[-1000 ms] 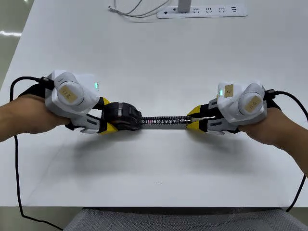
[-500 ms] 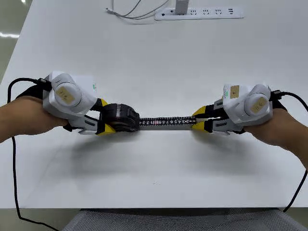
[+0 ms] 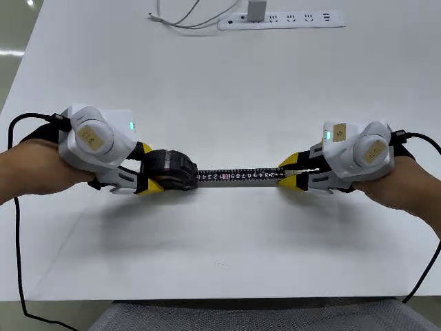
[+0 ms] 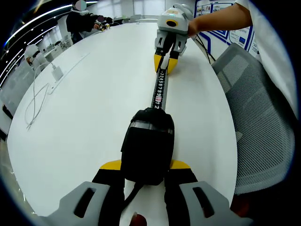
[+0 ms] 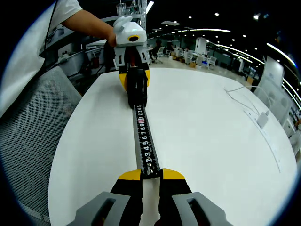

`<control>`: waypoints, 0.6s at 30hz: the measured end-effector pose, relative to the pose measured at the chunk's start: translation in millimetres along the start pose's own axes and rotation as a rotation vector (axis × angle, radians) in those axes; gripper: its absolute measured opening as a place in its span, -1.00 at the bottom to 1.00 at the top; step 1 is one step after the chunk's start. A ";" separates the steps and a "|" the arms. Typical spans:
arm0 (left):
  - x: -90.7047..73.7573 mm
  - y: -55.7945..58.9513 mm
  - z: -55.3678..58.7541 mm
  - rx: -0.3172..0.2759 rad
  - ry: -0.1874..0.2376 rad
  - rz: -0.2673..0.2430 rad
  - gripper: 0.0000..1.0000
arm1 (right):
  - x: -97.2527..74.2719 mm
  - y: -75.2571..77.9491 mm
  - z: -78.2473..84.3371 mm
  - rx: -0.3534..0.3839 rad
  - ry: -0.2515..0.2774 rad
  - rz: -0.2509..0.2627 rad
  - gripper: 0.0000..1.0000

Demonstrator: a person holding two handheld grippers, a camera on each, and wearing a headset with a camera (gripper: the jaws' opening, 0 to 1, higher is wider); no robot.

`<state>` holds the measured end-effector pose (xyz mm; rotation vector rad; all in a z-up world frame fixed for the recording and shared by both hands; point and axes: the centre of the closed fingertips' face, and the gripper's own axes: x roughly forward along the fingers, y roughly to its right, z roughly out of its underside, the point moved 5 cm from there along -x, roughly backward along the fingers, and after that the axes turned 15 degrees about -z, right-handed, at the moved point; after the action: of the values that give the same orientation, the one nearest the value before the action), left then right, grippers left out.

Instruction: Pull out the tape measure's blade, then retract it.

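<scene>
1. Left gripper [image 3: 151, 167]: your jaws are clamped on the black tape measure case [image 4: 148, 141], with one yellow tip against each side of it.
2. Right gripper [image 3: 288, 172]: your jaws are pressed together on the free end of the blade [image 3: 238, 175], pinching it between the yellow tips.
3. White table [image 3: 227, 89]: it spreads under and around both grippers. You cannot tell whether the case rests on it or hangs just above.
4. Grey mesh chair [image 3: 241, 317]: it sits past the table's near edge, on your side of both grippers.
5. Tape measure case: it sits inside the left gripper's jaws, with its mouth turned toward the right gripper.
6. Blade: it runs straight from the case to the right gripper and bridges the gap between the two. The dark face with pale numerals is turned up.
7. White power strip [image 3: 282, 19]: it lies well apart from both grippers, at the table's far side.
8. White cable [image 3: 176, 17]: it lies just beside the strip, toward the left gripper's side.
</scene>
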<state>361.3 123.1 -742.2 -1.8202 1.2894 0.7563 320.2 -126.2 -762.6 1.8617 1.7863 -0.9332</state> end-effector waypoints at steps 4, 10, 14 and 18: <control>0.3 -0.3 0.1 0.000 -0.001 0.000 -0.45 | -3.5 0.4 2.7 0.002 -0.003 0.004 -0.84; -0.1 -0.3 0.0 0.004 -0.001 0.001 -0.45 | -8.0 -1.1 8.7 0.004 -0.012 0.009 -0.84; -0.2 -0.4 -0.3 0.003 -0.001 0.001 -0.45 | -13.3 -1.7 13.5 0.010 -0.017 0.016 -0.84; -0.3 -0.3 -0.4 0.001 0.000 0.000 -0.45 | -17.1 -1.8 16.1 0.014 -0.022 0.020 -0.84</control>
<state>361.6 123.0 -741.7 -1.8187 1.2899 0.7557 316.1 -149.4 -761.7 1.8670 1.7495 -0.9580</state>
